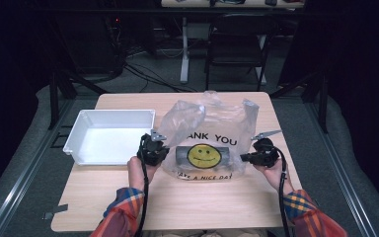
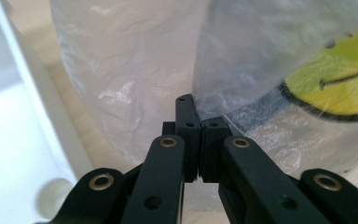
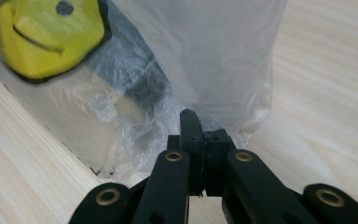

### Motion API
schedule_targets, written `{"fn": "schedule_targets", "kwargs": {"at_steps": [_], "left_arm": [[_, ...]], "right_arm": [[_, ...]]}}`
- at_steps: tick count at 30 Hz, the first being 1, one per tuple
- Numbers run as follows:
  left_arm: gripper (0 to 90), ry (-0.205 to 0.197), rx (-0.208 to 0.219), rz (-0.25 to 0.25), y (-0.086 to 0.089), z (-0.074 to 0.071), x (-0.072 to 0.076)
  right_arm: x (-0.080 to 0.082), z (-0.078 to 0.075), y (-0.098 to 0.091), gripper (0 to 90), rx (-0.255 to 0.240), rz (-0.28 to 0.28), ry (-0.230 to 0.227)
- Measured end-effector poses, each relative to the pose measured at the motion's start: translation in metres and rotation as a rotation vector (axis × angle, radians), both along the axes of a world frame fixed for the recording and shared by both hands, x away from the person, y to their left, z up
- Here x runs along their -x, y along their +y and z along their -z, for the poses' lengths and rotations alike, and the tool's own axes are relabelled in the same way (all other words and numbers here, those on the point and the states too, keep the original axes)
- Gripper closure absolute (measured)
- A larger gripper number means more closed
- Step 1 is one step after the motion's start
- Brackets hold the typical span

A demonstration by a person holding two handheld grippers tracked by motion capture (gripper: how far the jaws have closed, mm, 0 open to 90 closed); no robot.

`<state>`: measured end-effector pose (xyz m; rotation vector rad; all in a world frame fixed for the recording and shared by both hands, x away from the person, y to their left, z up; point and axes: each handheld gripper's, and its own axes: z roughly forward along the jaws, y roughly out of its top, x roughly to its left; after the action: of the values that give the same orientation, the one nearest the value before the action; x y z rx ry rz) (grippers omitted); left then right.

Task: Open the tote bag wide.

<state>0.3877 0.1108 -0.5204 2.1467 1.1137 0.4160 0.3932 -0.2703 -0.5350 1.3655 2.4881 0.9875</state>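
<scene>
A clear plastic bag (image 1: 205,131) printed with "THANK YOU" and a yellow smiley face (image 1: 204,155) stands on the wooden table (image 1: 202,202). A dark cylinder (image 1: 182,155) lies inside it behind the print. At the bag's left side, my left gripper (image 1: 165,152) is shut. In the left gripper view the film (image 2: 130,70) runs right into the closed jaw tips (image 2: 198,116). My right gripper (image 1: 243,158) is shut at the bag's lower right side. The right gripper view shows the crumpled film (image 3: 223,56) meeting its tips (image 3: 200,128), with the cylinder (image 3: 144,84) just beyond.
A white plastic bin (image 1: 79,133) sits on the table's left half, and its wall (image 2: 23,93) is close beside my left gripper. Bare wood lies in front of the bag and to its right. A folding chair (image 1: 237,44) and cables are on the floor beyond the table.
</scene>
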Motion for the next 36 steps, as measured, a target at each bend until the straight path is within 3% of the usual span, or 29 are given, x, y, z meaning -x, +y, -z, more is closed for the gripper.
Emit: {"fn": "schedule_targets", "kwargs": {"at_steps": [4,10,12,14,15,16,19,20,22,24,26,27,29,31,33,36], "left_arm": [[89.8,0.043,-0.01,0.018,-0.001,0.008,0.0],[90.0,0.086,0.014,0.036,0.009,0.009,0.01],[90.0,0.1,0.003,0.037,0.012,0.011,0.013],[90.0,0.121,-0.015,0.045,0.011,0.013,0.014],[90.0,0.124,-0.033,0.043,0.01,0.015,0.014],[90.0,0.127,-0.056,0.049,0.008,0.016,0.013],[90.0,0.141,-0.097,0.055,0.005,0.019,0.011],[90.0,0.139,-0.102,0.051,0.005,0.02,0.01],[90.0,0.154,-0.104,0.054,0.005,0.022,0.009],[89.9,0.158,-0.101,0.057,0.005,0.025,0.009],[89.8,0.165,-0.098,0.06,0.005,0.025,0.008],[89.8,0.167,-0.098,0.062,0.005,0.026,0.008],[89.8,0.174,-0.102,0.065,0.004,0.027,0.007],[89.8,0.187,-0.103,0.067,0.003,0.029,0.005],[89.6,0.188,-0.106,0.07,0.002,0.028,0.006],[81.3,0.189,-0.091,0.085,0.007,0.021,0.01]], "right_arm": [[0.0,0.007,0.002,90.0,0.005,-0.022,0.037],[0.012,-0.003,-0.003,90.0,0.002,-0.048,0.043],[0.016,-0.002,-0.003,90.0,0.036,-0.062,0.046],[0.018,0.004,-0.001,90.0,0.017,-0.081,0.069],[0.017,0.005,-0.001,90.0,0.066,-0.089,0.073],[0.016,0.009,0.0,90.0,0.056,-0.081,0.067],[0.011,0.014,0.0,89.8,0.11,-0.062,0.071],[0.009,0.017,0.001,89.2,0.088,-0.058,0.074],[0.007,0.018,0.001,79.7,0.095,-0.042,0.052],[0.011,0.011,0.0,61.4,0.095,-0.028,0.029],[0.018,-0.005,-0.001,51.4,0.075,-0.052,-0.009],[0.022,-0.014,-0.001,49.2,0.035,-0.069,-0.028],[0.028,-0.028,0.003,54.0,0.017,-0.056,-0.106],[0.028,-0.033,0.008,70.0,0.018,-0.067,-0.167],[0.026,-0.029,0.013,83.0,0.026,-0.084,-0.17],[0.023,-0.018,0.017,89.0,0.036,-0.093,-0.119]]}}
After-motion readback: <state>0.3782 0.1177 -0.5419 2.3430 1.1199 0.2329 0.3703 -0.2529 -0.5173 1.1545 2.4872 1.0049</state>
